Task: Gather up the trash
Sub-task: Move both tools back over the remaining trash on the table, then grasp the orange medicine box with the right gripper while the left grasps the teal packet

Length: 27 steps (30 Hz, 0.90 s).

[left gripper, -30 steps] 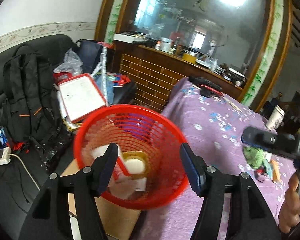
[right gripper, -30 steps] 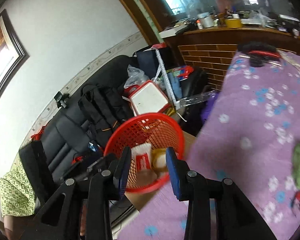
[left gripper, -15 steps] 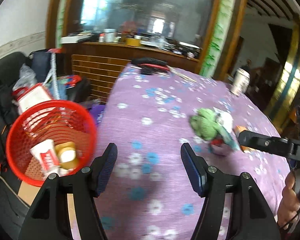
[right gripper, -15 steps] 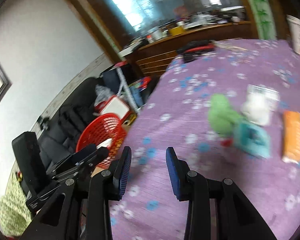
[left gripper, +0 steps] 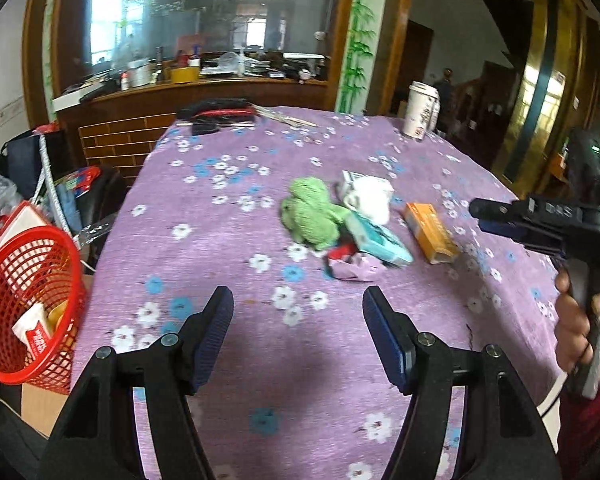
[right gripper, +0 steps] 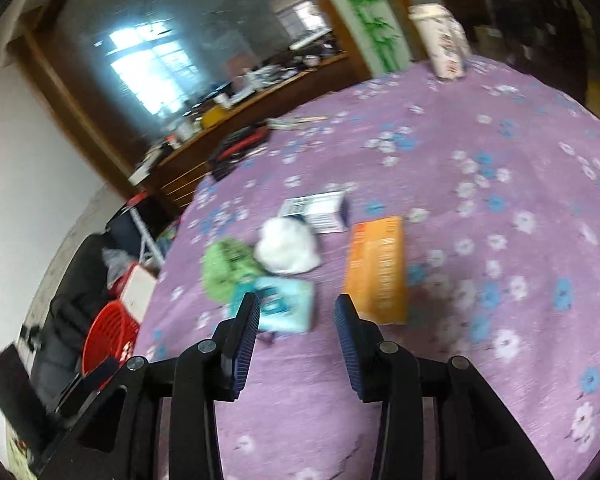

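Note:
A cluster of trash lies mid-table on the purple flowered cloth (left gripper: 220,240): a green crumpled wad (left gripper: 310,214) (right gripper: 226,266), a white wad (left gripper: 370,196) (right gripper: 286,246), a teal packet (left gripper: 378,240) (right gripper: 286,306), an orange box (left gripper: 430,232) (right gripper: 378,270), a white printed box (right gripper: 320,210) and a small red-and-purple scrap (left gripper: 350,262). A red mesh basket (left gripper: 24,304) (right gripper: 108,338) with trash in it stands off the table's left edge. My left gripper (left gripper: 298,340) is open and empty, short of the cluster. My right gripper (right gripper: 296,344) is open and empty, just before the teal packet and orange box.
A paper cup (left gripper: 420,110) (right gripper: 444,42) stands at the table's far edge. A black-and-red object (left gripper: 216,114) lies at the far left corner. A sofa with bags and clutter (left gripper: 28,184) sits left of the table, behind the basket. A wooden counter (left gripper: 180,92) runs along the back.
Both grippers have swung right, away from the red basket, and now face the trash cluster on the table. Both stay open and empty.

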Each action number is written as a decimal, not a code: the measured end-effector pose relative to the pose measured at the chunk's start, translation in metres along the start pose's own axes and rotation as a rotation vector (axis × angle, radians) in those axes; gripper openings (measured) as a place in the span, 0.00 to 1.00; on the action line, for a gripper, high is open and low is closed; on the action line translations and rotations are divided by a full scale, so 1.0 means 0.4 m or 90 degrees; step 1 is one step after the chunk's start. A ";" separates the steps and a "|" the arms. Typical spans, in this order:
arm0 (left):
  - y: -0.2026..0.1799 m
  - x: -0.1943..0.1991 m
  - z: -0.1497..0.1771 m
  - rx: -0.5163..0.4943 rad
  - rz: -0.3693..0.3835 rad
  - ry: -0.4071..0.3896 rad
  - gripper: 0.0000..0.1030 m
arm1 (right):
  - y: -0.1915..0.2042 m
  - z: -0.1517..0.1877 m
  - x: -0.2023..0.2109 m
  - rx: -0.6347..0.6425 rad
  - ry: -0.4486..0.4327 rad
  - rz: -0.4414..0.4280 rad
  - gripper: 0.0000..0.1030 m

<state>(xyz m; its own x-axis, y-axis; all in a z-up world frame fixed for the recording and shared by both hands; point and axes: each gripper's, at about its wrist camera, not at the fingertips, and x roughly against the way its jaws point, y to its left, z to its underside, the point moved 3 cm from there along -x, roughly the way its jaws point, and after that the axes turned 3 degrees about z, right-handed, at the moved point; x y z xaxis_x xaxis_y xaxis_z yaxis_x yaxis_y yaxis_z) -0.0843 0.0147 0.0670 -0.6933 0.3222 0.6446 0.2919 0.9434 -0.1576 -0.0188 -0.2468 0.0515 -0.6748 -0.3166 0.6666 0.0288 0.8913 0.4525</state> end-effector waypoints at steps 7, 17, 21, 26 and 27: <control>-0.024 -0.035 0.006 -0.014 0.010 0.022 0.67 | -0.063 -0.031 -0.084 -0.019 0.036 0.072 0.49; -0.025 -0.059 -0.027 0.011 0.017 0.044 0.71 | -0.028 -0.036 -0.229 0.089 0.075 0.213 0.58; -0.050 -0.084 -0.052 0.006 0.020 0.062 0.72 | -0.052 -0.030 -0.236 0.082 0.063 0.205 0.54; -0.078 -0.145 -0.090 0.020 0.041 0.088 0.72 | -0.077 -0.028 -0.219 0.076 0.038 0.163 0.52; -0.080 -0.159 -0.096 0.028 0.047 0.095 0.72 | -0.087 -0.028 -0.212 0.066 0.022 0.136 0.52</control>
<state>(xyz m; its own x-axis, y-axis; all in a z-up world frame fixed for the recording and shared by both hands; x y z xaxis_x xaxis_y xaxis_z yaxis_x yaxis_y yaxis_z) -0.0243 -0.0391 0.0600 -0.5652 0.3782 0.7331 0.3063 0.9214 -0.2391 0.0457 -0.2545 -0.0141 -0.6355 -0.1270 0.7616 0.0908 0.9672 0.2371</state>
